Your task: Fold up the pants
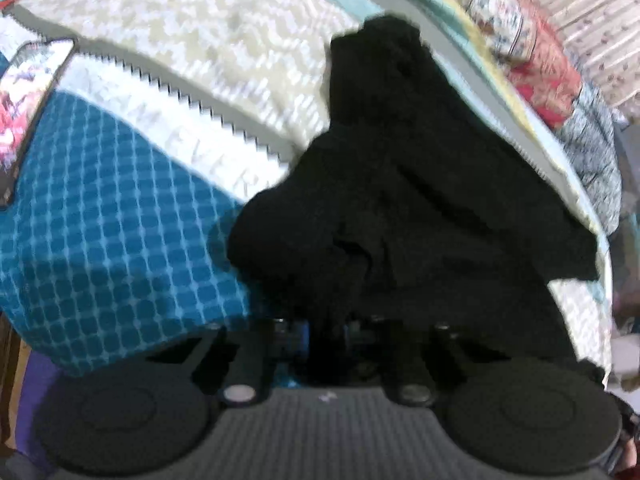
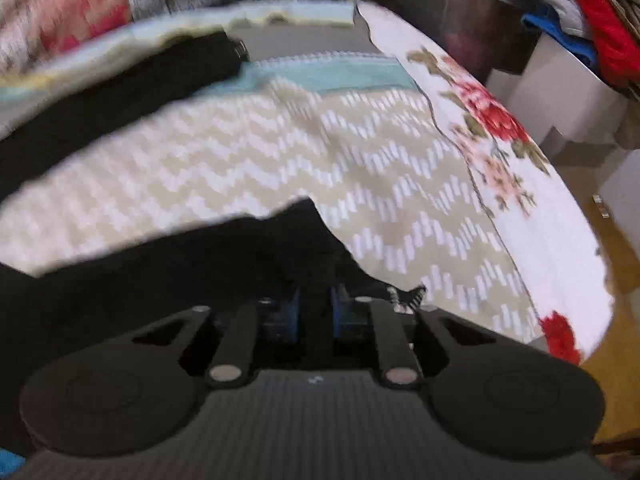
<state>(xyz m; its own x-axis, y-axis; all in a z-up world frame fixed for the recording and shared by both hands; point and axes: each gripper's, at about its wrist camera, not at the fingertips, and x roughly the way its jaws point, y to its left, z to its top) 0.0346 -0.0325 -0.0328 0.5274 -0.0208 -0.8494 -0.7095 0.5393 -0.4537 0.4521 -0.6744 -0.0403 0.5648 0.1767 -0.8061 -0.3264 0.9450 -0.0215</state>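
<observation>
Two wrist views, angled steeply down, close over one bed (image 1: 168,20) – shared black pants (image 1: 400,200).

A: In the left wrist view the crumpled black fabric pants (image 1: 400,208) cover the left gripper (image 1: 326,332); its fingertips are buried, so the jaws can't be seen.

B: The right gripper (image 2: 314,312) is similar: black cloth lies over the blue pads (image 2: 290,316), probably pinched there, though blur smears the edge.

A: The grey printed lettering (image 1: 192,140) on the white band is too blurred to read fully.

B: And the red-and-blue clothes pile (image 2: 580,20) is cut by the frame.
</observation>
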